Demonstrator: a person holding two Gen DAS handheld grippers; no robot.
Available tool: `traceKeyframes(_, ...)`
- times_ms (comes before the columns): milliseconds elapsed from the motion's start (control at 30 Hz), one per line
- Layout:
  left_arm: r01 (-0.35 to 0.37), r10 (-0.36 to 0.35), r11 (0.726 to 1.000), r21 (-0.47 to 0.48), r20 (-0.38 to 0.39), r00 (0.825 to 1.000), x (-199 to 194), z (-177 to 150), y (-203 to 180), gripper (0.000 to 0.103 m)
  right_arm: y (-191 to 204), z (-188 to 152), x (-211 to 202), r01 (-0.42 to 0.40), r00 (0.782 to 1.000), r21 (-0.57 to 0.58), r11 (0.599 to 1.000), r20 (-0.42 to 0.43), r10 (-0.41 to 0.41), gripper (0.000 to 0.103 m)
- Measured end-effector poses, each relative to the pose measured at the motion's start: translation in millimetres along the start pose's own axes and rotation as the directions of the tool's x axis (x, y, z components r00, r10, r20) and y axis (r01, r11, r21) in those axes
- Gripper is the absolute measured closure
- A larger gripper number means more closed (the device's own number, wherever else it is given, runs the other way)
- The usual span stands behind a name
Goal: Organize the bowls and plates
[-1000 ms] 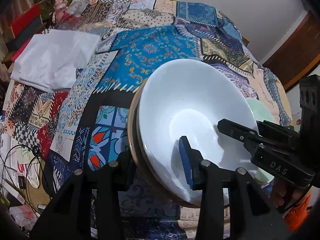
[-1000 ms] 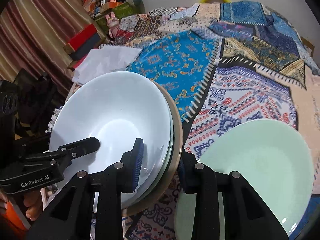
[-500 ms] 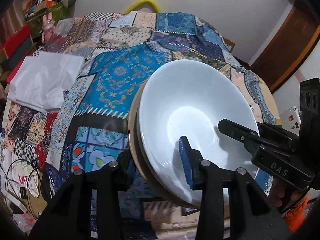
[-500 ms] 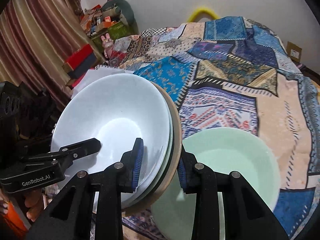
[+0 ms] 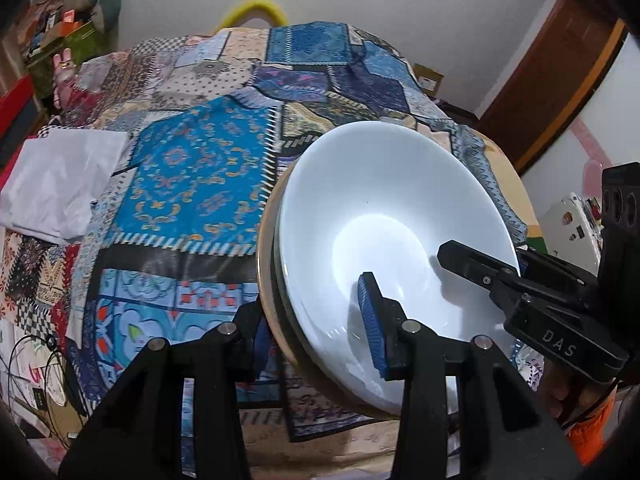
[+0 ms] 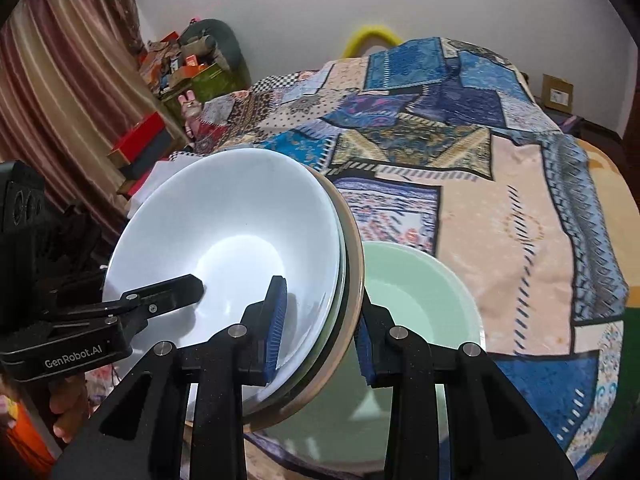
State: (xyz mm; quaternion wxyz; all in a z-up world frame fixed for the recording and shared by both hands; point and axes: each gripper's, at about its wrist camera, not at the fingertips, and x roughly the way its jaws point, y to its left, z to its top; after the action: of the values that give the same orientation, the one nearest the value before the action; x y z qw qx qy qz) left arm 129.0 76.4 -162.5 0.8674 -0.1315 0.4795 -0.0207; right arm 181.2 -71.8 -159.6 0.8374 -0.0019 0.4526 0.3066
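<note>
A stack of dishes, a white bowl (image 5: 384, 216) on top of thinner plates with a tan one outermost, is held in the air between both grippers. My left gripper (image 5: 316, 324) is shut on the stack's left rim. My right gripper (image 6: 320, 320) is shut on its right rim (image 6: 344, 248). The white bowl also shows in the right wrist view (image 6: 224, 232). The right gripper's arm shows in the left wrist view (image 5: 532, 300), and the left gripper's arm in the right wrist view (image 6: 100, 320). A pale green bowl (image 6: 420, 308) rests on the bed below the stack.
A patchwork quilt (image 5: 192, 176) covers the bed (image 6: 500, 200). A white folded cloth (image 5: 56, 184) lies at the bed's left edge. Boxes and clutter (image 6: 180, 64) stand along the far left wall. Cables (image 5: 36, 368) lie on the floor at lower left.
Both grippers have lifted the stack higher above the bed. The quilt and the green bowl look farther below, and more of the wall is in view.
</note>
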Motion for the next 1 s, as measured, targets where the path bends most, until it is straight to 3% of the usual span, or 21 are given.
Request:
traceKeyframes(533,0.040,-0.037,0.998,0.041,-0.081,0.996,42,-2,-36,0.063,-46,-20,-4,0.041,0.999,0.085,0.996,-0.031,-0.039,0.074)
traceKeyframes(1000,0.056,-0.053,0.998,0.015,-0.156,0.986,69,-3,-33,0.063,-61,-27,12,0.047,0.997,0.124,0.991,-0.074,-0.038,0.074)
